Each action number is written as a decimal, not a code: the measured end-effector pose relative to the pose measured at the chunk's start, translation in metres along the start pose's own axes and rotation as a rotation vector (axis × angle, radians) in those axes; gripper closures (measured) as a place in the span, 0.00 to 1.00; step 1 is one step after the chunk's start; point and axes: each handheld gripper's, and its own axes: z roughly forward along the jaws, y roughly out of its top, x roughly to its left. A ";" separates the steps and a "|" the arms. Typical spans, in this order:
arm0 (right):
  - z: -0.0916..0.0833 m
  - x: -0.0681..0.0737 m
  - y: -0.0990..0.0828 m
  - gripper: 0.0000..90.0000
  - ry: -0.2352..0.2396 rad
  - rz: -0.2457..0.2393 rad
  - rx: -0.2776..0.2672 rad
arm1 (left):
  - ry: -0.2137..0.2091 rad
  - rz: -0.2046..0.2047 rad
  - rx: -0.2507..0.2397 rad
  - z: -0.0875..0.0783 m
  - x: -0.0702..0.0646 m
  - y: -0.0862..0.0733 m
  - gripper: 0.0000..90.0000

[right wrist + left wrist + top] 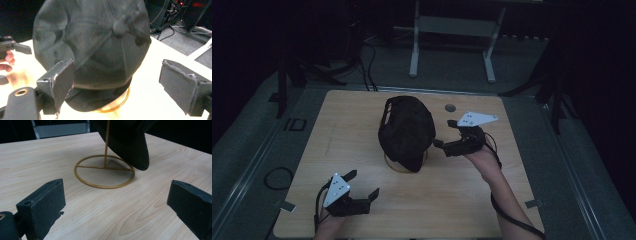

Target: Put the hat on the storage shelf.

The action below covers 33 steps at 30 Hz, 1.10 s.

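Landmark: the gold wire stand (404,164) at the middle of the wooden surface (462,200).

Nearest the person, the left gripper (362,186) sits low over the surface, short of the stand and toward the left edge. Its fingers (42,205) are spread wide with nothing between them; in the left gripper view they frame the stand's ring base (103,171) and thin upright rod.

On the stand hangs a black cap (406,131), crown up, brim (136,152) dipping toward the ring's right side and ending just above the surface.

Right of the stand, the right gripper (443,134) is level with the cap and points at it. Its fingers (58,81) stand fully apart, one on each side of the crown in the right gripper view, and neither presses on the fabric. The cap's top button (119,27) faces this gripper.

Beyond the stand, a small round hole (450,107) marks the surface's far edge.
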 end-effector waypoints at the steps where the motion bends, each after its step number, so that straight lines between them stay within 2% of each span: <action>1: 0.000 0.000 -0.003 0.14 -0.001 0.007 0.000 | 0.000 0.003 0.001 0.000 0.000 0.000 0.03; 11: 0.003 0.004 -0.032 0.14 0.015 0.007 0.036 | -0.007 0.006 0.003 0.001 0.000 -0.001 0.03; 16: 0.003 0.008 -0.047 0.14 0.035 0.003 0.048 | -0.006 0.006 0.005 0.001 0.000 -0.001 0.03; 23: 0.005 0.012 -0.070 0.14 0.063 0.022 0.062 | -0.008 0.013 0.010 0.001 -0.001 -0.002 0.03; 33: 0.007 0.014 -0.102 0.14 0.116 0.027 0.086 | 0.008 0.010 0.011 0.000 0.002 -0.002 0.03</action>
